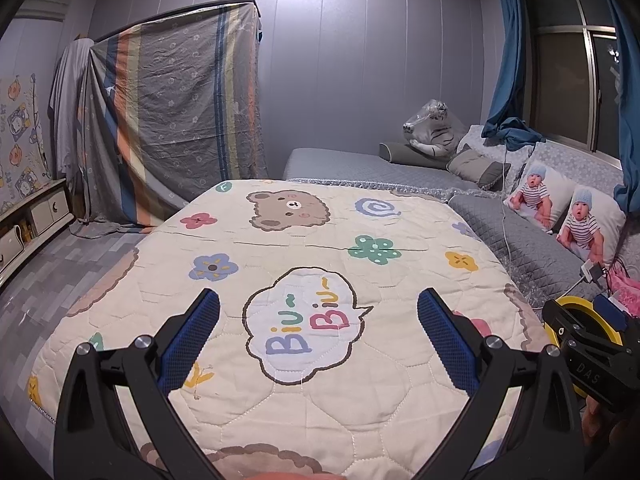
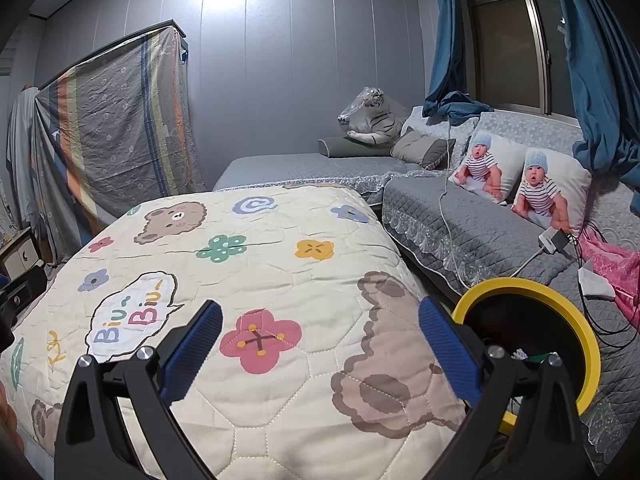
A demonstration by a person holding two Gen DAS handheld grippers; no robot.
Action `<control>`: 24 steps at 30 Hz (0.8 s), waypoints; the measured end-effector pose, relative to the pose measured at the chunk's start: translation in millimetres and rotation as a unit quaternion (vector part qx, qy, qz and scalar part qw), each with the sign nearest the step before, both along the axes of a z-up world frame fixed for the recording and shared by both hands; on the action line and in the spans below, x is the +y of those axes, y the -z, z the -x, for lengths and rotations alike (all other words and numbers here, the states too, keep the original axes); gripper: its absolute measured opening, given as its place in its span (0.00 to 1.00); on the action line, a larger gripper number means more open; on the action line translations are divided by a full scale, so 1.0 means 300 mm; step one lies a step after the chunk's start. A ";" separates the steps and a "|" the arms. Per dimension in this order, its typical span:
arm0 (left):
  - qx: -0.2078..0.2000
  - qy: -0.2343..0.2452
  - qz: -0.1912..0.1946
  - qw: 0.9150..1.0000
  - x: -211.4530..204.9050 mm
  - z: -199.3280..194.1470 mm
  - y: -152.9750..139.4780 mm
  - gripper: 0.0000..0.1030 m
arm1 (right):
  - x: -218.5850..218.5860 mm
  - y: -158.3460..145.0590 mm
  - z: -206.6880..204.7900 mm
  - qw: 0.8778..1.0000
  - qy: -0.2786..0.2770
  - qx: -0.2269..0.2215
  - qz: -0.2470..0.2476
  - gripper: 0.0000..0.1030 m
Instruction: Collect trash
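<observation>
In the left wrist view, the left gripper (image 1: 318, 312) hangs over the near part of a cartoon-print quilt (image 1: 304, 240), its blue-padded fingers spread wide with nothing between them. At the quilt's right edge the right gripper (image 1: 588, 344) shows in front of a yellow-rimmed bin (image 1: 572, 305). In the right wrist view, the right gripper (image 2: 320, 324) is likewise wide apart and empty above the quilt (image 2: 280, 264). The yellow-rimmed bin (image 2: 516, 284) stands just beside the quilt's right edge, against the grey sofa (image 2: 480, 224); small scraps lie inside it.
</observation>
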State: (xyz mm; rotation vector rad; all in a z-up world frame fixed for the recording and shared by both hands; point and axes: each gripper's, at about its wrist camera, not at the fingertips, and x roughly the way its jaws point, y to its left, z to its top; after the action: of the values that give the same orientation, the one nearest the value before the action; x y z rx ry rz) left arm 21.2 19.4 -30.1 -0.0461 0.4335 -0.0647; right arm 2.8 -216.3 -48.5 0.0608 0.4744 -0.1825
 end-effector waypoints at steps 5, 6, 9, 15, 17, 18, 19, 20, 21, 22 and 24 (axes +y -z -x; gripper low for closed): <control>0.003 0.001 0.000 1.000 0.002 -0.008 0.008 0.92 | -0.002 0.007 -0.004 1.000 0.001 0.002 -0.001 0.92; 0.003 0.001 0.000 1.000 0.002 -0.008 0.008 0.92 | -0.001 0.007 -0.004 1.000 0.001 0.002 -0.001 0.92; 0.003 0.000 0.000 1.000 0.003 -0.009 0.008 0.92 | -0.001 0.008 -0.004 1.000 0.000 0.002 -0.001 0.92; 0.005 0.001 0.001 1.000 0.003 -0.010 0.010 0.92 | -0.003 0.012 -0.004 1.000 0.000 0.004 -0.002 0.92; 0.005 0.002 0.000 1.000 0.003 -0.010 0.012 0.92 | -0.003 0.013 -0.004 1.000 0.000 0.004 -0.002 0.92; 0.005 0.002 0.000 1.000 0.003 -0.010 0.011 0.92 | -0.004 0.012 -0.005 1.000 0.000 0.004 -0.002 0.92; 0.005 0.002 0.001 1.000 0.003 -0.009 0.011 0.92 | -0.003 0.015 -0.003 1.000 0.000 0.005 -0.002 0.92; 0.005 0.002 0.001 1.000 0.004 -0.009 0.011 0.92 | -0.003 0.017 -0.002 1.000 0.001 0.005 -0.002 0.92; 0.005 0.003 0.001 1.000 0.004 -0.008 0.012 0.92 | -0.004 0.020 -0.001 1.000 0.001 0.006 -0.002 0.92; 0.005 0.003 0.001 1.000 0.004 -0.009 0.014 0.92 | -0.003 0.019 -0.001 1.000 0.001 0.005 -0.002 0.92; 0.005 0.004 0.000 1.000 0.003 -0.009 0.016 0.92 | -0.004 0.019 -0.001 1.000 0.001 0.005 -0.002 0.92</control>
State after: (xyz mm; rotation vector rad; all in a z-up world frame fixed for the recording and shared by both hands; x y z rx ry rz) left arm 23.9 20.3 -35.0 -0.0447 0.4436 -0.0728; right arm 3.3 -217.4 -54.3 0.0634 0.4850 -0.1835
